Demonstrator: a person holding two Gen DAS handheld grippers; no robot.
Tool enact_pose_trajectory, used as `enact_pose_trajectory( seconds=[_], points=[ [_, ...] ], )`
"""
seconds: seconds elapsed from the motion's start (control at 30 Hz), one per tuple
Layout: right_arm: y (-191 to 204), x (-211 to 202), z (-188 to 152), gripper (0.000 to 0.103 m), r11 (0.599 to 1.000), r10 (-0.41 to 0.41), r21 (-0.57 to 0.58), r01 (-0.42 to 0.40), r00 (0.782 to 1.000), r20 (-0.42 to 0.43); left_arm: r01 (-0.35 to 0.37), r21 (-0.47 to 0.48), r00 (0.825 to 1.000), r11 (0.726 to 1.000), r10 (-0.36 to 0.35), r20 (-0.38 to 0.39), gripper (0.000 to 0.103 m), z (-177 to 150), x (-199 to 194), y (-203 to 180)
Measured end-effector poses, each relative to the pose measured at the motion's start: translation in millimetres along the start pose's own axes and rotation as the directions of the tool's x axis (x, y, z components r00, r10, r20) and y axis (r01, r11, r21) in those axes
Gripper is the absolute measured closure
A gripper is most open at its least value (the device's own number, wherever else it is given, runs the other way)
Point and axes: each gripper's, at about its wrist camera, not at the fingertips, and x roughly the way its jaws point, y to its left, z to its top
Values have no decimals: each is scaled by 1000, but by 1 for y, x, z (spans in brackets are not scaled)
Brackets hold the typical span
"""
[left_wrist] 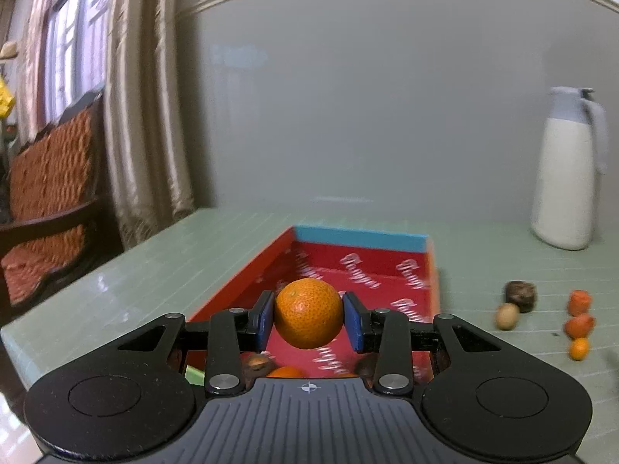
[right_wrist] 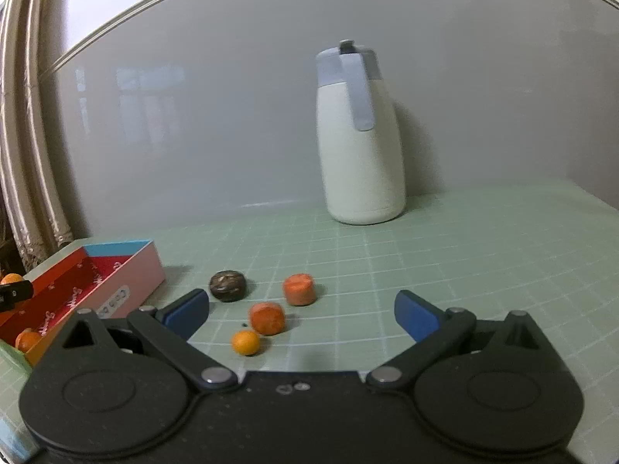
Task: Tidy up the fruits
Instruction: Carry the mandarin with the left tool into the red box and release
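My left claw [left_wrist: 308, 315] pinches a mandarin [left_wrist: 308, 313] above the red box [left_wrist: 240, 276], which already holds some fruit; my right claw [right_wrist: 301, 311] is spread, empty. Five pieces [right_wrist: 267, 318] remain on the surface [right_wrist: 464, 255]. The box's white script and side label are illegible.

We see white curly words all over the red inside of the box [left_wrist: 406, 266], and a small white label [right_wrist: 114, 303] outside, but we cannot read them.
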Motion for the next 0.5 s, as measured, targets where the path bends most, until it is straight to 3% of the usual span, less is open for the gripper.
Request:
enact_pose_trajectory(
  seconds=[0.23, 0.5],
  points=[
    [10, 7, -2, 0, 1000, 14, -16, -14, 1000, -13, -44, -50, 996, 998, 40, -76, 65, -7, 28, 18],
    [14, 11, -2, 0, 1000, 21, -17, -21, 1000, -15, -73, -60, 993, 996, 67, -101, 65, -10, 37, 22]
  ],
)
